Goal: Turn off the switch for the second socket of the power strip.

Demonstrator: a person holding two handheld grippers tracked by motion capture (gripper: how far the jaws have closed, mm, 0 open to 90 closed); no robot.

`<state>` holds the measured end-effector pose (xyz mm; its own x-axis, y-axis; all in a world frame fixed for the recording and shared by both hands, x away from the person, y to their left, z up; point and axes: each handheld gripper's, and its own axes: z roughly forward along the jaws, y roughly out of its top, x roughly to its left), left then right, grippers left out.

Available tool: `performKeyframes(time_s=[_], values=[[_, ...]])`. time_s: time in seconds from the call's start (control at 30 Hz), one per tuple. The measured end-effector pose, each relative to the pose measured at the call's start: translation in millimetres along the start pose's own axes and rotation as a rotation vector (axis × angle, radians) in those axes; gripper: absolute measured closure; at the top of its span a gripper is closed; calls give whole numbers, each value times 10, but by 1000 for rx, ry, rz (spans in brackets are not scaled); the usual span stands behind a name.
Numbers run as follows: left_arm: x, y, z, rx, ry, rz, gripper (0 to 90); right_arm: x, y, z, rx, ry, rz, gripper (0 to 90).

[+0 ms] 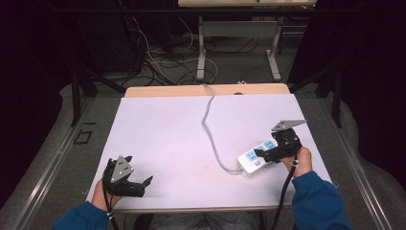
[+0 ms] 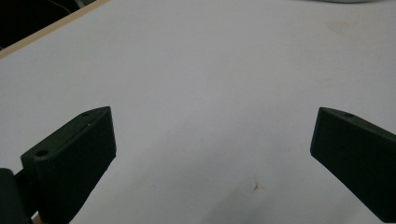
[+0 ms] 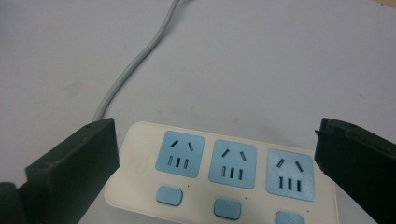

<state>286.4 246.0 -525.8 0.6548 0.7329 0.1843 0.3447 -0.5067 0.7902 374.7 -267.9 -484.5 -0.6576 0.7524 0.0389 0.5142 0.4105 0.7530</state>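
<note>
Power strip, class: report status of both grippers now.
Right gripper open, jaws astride white plastic power strip with blue sockets. Left gripper open, empty. Grey cable trails away, nothing obstructing.

Power strip [image 1: 256, 156] lay on worktop [image 1: 163, 139], lower right of frame, under right hand-held gripper [image 1: 268, 154]. Its cable [image 1: 209, 125] ran up to frame's upper centre. Left hand-held gripper [image 1: 143, 184] sat lower left, well apart from strip.
</note>
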Motion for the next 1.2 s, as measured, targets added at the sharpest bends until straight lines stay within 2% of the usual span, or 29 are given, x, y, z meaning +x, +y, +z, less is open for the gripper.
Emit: performKeyframes(time_s=[0.27, 0.53, 0.63, 0.7, 0.73, 0.83, 0.87, 0.9, 0.93, 0.97, 1.0, 1.03, 1.07, 1.1, 1.2], values=[[0, -1, 7, 0, -5, -6, 1, -57, -11, 54, 18, 15, 33, 0], [1, 1, 0, 0, -2, 2, 0, -83, -45, 101, 47, 5, 39, 12], [1, 0, 7, 0, -8, -1, 1, -100, -65, 107, 49, 14, 37, 167], [0, 1, 7, 0, -6, -1, 1, -96, -71, 106, 51, 14, 44, 193], [1, 1, 5, 0, -7, 2, 1, -101, -84, 102, 57, 7, 40, 296], [-1, 1, 1, 1, -4, 1, 1, -104, -110, 90, 50, -5, 43, 463], [0, 1, -1, 2, -2, 4, 1, -104, -110, 90, 50, -5, 43, 463], [-1, 2, -2, 2, -3, 3, 1, -107, -125, 79, 51, 1, 42, 576], [0, 2, -1, 1, -3, 3, 1, -111, -133, 73, 53, -7, 32, 620], [2, 2, 1, 2, -4, 5, 1, -111, -133, 73, 53, -7, 32, 620], [2, 0, 6, 0, -9, 0, 1, -97, -140, 69, 54, -2, 48, 671], [1, 0, 5, 1, -8, -1, 1, -89, -153, 58, 57, -5, 46, 715], [1, 0, 4, 0, -6, -3, 1, -87, -157, 58, 58, -7, 41, 796], [3, 0, 3, 1, -5, -1, 1, -87, -157, 58, 58, -7, 41, 796], [0, 1, -3, 1, -4, 4, 1, -55, -167, 32, 52, -24, 28, 900]])
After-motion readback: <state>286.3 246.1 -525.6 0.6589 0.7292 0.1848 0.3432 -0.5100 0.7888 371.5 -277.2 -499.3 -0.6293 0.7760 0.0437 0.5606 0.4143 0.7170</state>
